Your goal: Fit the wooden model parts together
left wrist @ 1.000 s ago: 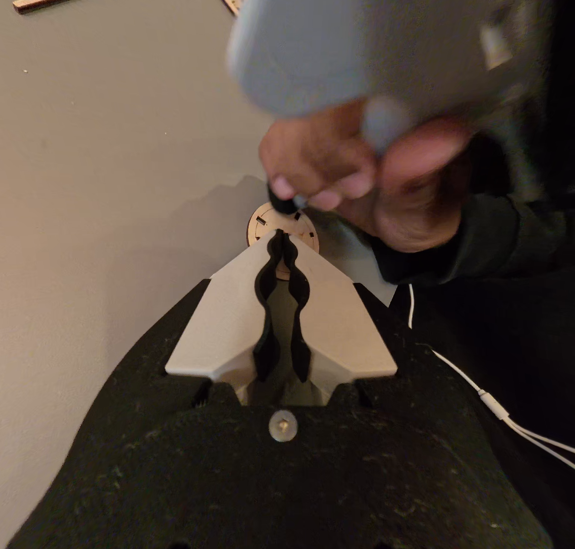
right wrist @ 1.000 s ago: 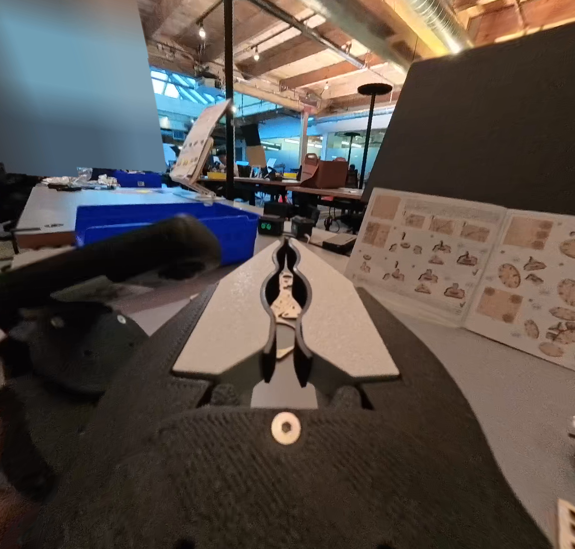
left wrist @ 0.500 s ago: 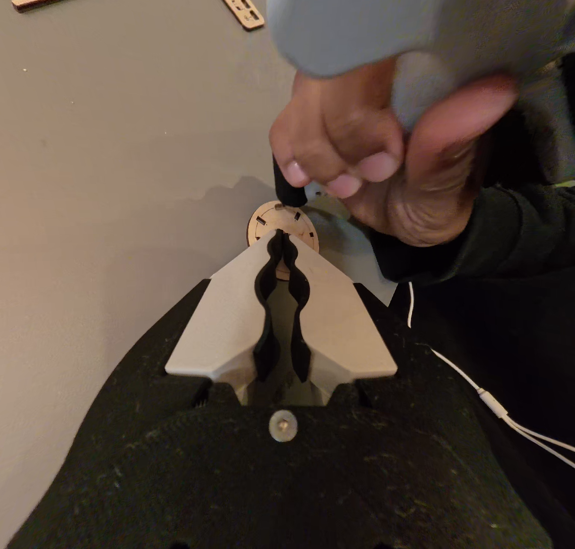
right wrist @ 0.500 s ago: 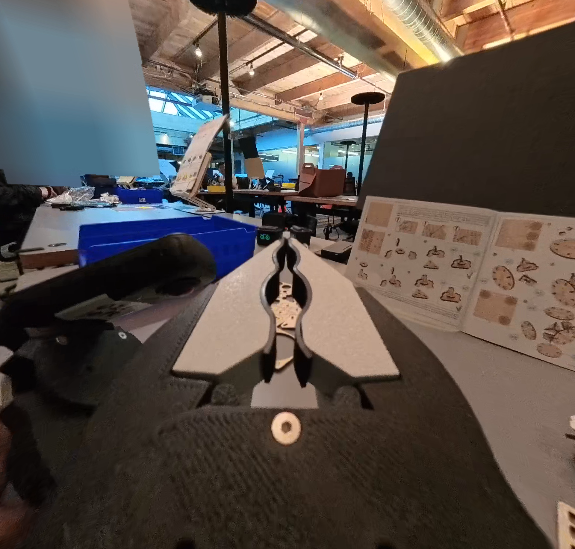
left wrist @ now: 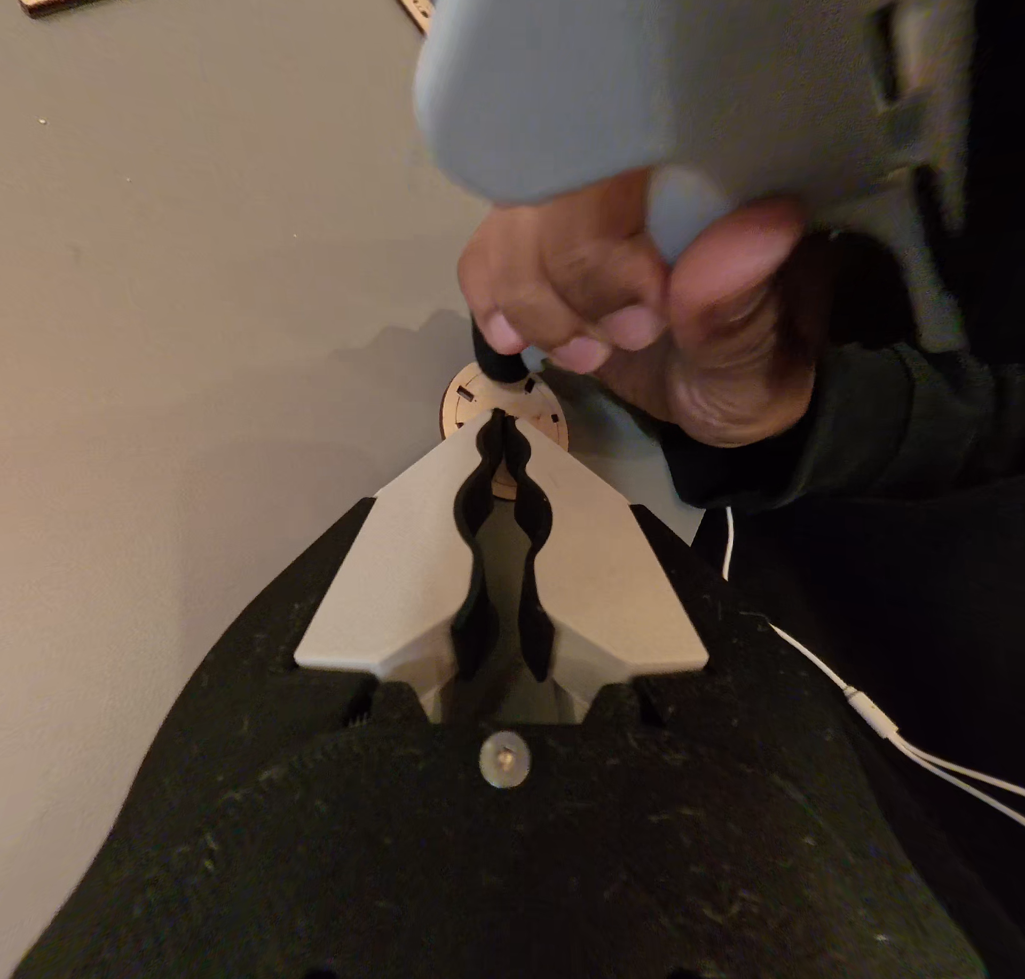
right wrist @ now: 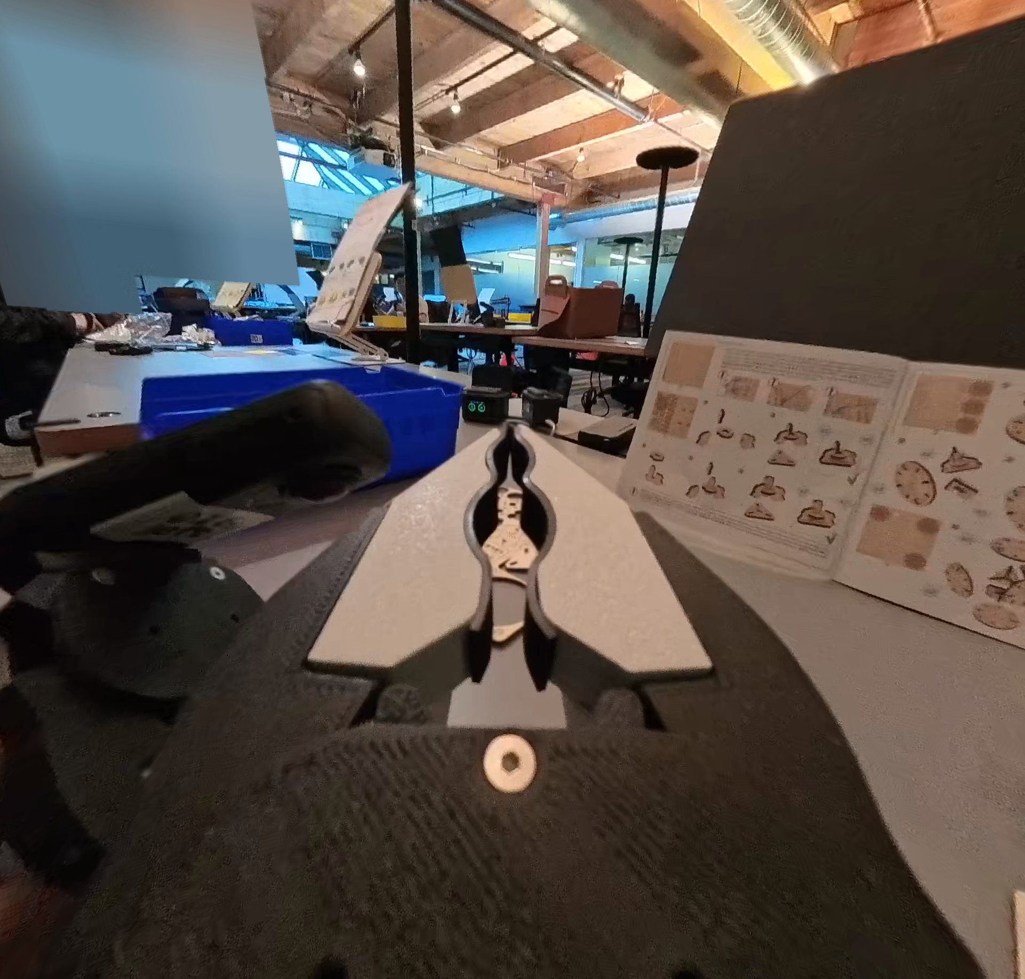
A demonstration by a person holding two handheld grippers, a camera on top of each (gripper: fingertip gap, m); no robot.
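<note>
Wooden disc appears only under clenched left jaws; right jaws clenched near booklet

Dim warm table view, motion-blurred hand, bright ceiling lamps opposite, wide-angle bending at edges

A round wooden disc lies flat on the grey surface, pale tan, with small rectangular slots spaced around a scribed ring near its rim. The closed fingers of the left gripper cover its near part, their tips over its middle. The black tip of the other gripper, gripped in a hand, sits at its far edge.
</note>
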